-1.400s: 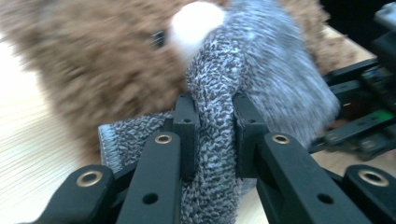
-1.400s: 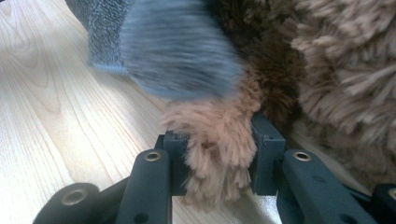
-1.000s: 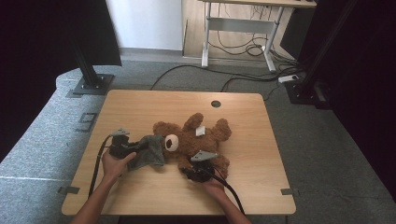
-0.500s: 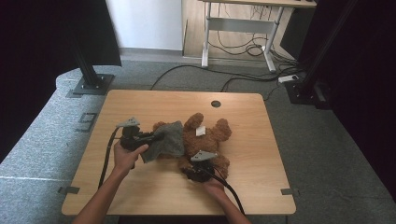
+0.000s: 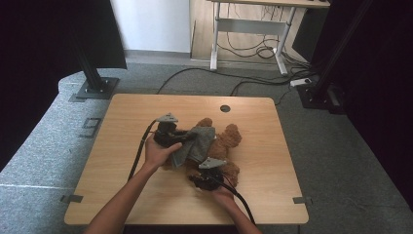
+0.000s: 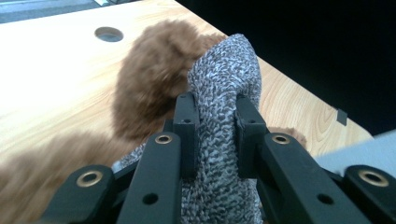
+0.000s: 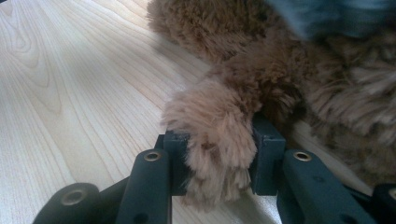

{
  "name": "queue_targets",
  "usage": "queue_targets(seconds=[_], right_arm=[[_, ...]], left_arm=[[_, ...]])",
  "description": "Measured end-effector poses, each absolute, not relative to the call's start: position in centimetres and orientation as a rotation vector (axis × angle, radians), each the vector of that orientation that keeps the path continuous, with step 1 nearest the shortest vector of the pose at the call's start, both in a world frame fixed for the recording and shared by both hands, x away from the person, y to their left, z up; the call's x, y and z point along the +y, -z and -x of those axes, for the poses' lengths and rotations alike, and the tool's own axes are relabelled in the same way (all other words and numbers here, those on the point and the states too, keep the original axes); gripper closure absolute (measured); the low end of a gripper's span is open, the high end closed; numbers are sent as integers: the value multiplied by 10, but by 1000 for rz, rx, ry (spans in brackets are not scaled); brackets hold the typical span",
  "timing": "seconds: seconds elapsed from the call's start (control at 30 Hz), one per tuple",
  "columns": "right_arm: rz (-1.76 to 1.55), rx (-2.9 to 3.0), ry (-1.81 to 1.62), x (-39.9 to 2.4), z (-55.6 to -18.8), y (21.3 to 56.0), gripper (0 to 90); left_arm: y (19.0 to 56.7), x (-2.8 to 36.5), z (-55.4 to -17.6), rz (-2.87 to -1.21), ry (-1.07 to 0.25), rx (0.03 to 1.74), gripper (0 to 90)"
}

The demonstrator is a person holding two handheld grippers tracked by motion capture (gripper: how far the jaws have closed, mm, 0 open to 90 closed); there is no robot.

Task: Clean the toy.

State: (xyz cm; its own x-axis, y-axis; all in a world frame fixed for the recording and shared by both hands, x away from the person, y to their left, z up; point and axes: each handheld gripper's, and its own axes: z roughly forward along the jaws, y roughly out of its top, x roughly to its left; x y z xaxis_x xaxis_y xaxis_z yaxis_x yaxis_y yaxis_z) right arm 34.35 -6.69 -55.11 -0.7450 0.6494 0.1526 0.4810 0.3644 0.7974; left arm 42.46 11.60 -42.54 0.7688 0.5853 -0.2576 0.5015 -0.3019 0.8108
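A brown teddy bear (image 5: 229, 144) lies in the middle of the wooden table (image 5: 126, 117). A grey knitted cloth (image 5: 197, 144) drapes over its head and body. My left gripper (image 5: 182, 139) is shut on a fold of that cloth (image 6: 219, 116), held above the bear (image 6: 154, 84). The right gripper (image 5: 210, 171) sits low at the bear's near side, shut on a furry paw (image 7: 215, 135) that fills the gap between its jaws. The bear's body (image 7: 280, 60) lies just beyond.
A round cable hole (image 5: 225, 108) sits near the table's far edge. Cables trail from both grippers toward the near edge. Beyond the table are black stand bases (image 5: 95, 87) and a desk frame (image 5: 248, 39) on grey carpet.
My left gripper has carried the grey cloth up and to the right, across the bear's head, which is now covered. The right gripper has stayed on the paw.
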Motion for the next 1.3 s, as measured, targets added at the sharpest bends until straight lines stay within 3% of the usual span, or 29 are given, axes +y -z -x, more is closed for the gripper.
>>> queue_targets(seconds=[0.3, 0.9, 1.3], right_arm=[[-1020, 2438, -1323, -67, -342, 551, 661], [-1020, 2434, -1314, -67, -341, 551, 661], [-1028, 2439, -1315, -66, -341, 551, 661]], left_arm=[[435, 93, -446, -2028, -148, 871, 746], [431, 130, -452, -1929, -164, 965, 746], [417, 76, -443, -1961, -63, 797, 746]])
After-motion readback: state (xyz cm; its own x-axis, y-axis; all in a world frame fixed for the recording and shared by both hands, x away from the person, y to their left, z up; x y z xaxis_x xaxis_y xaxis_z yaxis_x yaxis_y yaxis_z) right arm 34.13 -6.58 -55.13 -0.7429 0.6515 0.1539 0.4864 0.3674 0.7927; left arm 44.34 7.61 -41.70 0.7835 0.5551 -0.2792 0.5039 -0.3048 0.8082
